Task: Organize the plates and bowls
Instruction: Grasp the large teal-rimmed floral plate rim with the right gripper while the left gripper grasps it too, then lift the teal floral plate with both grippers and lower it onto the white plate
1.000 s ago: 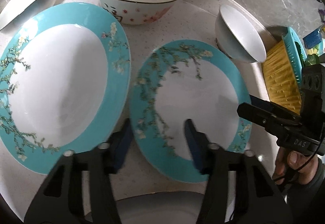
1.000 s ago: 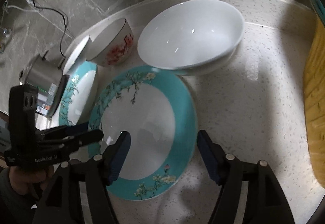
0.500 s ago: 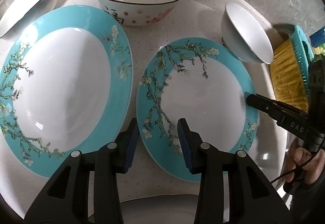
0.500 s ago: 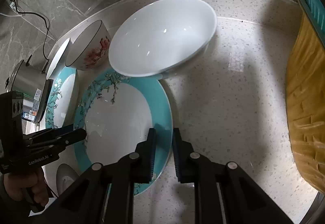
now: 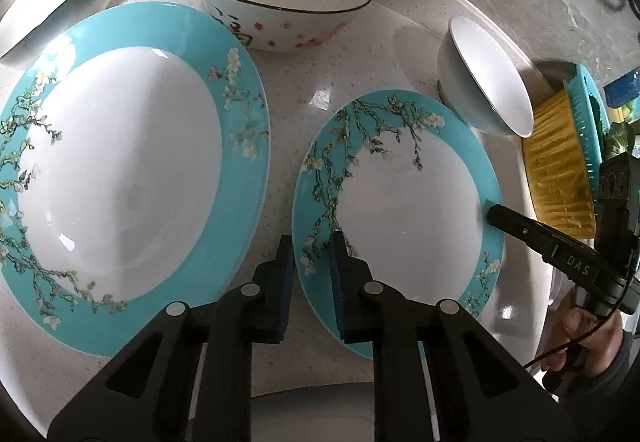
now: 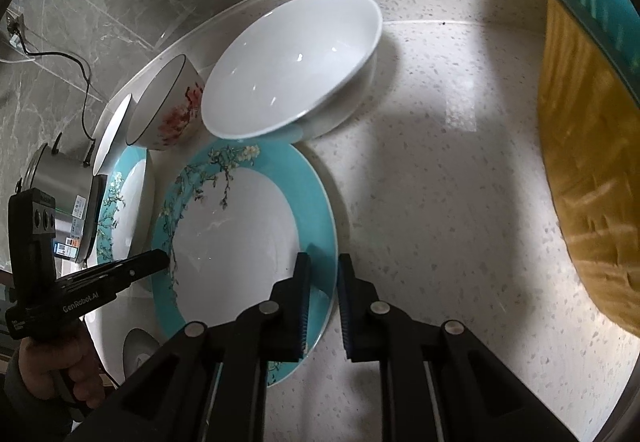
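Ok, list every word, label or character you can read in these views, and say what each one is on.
"DAS" – on the right gripper, seen from the left wrist view.
"GenRobot.AI" – on the left gripper, seen from the right wrist view.
"福" – black character on the floral bowl.
Stickers on the steel pot: too small to read.
Small print under "GenRobot.AI": too blurred to read.

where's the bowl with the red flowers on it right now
In the left wrist view the flowered bowl stands upright at the back of the counter, behind the gap between the two teal plates, nearest the larger plate.
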Available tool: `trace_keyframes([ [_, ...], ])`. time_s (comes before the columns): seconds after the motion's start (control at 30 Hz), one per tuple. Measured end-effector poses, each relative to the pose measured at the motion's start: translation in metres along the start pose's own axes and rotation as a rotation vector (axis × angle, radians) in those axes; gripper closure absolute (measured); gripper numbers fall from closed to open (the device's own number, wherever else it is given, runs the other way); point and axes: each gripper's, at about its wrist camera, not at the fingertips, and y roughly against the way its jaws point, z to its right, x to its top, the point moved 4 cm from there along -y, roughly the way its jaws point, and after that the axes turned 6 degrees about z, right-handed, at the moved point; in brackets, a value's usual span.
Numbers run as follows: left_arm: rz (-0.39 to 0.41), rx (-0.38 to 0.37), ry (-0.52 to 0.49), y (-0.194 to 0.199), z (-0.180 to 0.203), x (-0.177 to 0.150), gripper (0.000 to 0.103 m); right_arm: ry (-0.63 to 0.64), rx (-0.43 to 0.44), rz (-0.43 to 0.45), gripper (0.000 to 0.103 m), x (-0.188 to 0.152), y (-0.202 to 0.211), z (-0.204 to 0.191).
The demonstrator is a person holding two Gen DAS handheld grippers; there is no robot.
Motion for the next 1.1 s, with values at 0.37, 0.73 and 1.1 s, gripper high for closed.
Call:
trace_keyframes([
  [0.37,0.002,-0.030,0.002,0.023,0.011,-0.002,0.089,-0.010,-0.001,0.017,0.088,-0.004,0.023,-0.006],
  [0.73,0.025,-0.063,-0.014,0.066,0.017,-0.019,0.089,0.002,0.000,0.043,0.088,-0.014,0.055,-0.024],
  [1.1,0.063,-0.080,-0.028,0.136,-0.010,-0.057,0.089,0.048,0.024,0.059,0.088,-0.043,0.091,-0.070],
])
